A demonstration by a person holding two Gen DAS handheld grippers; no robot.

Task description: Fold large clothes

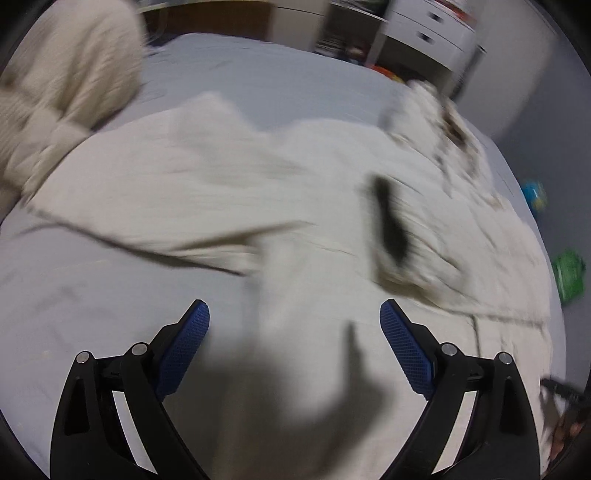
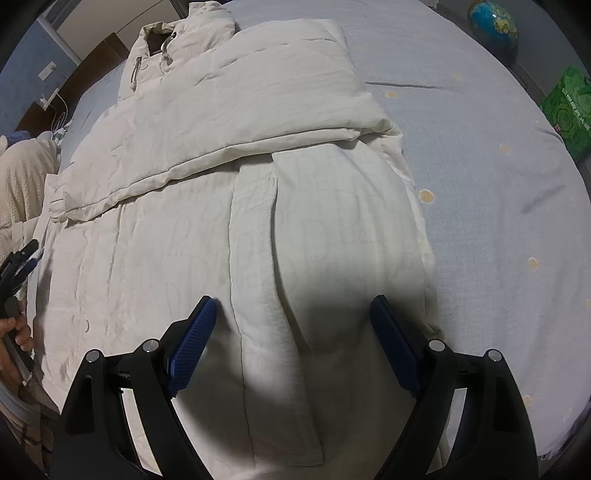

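Note:
A large cream padded coat lies spread on a pale blue bed sheet. One sleeve is folded across its chest, and the hood with drawcords lies at the far end. My right gripper is open and empty just above the coat's lower front, next to the placket. In the blurred left wrist view the same coat fills the middle, with its hood at the far right. My left gripper is open and empty above the coat's edge.
A cream knitted garment lies on the bed at the far left. A white drawer unit stands beyond the bed. A globe and a green package sit off the bed's right side. The other gripper and hand show at the left edge.

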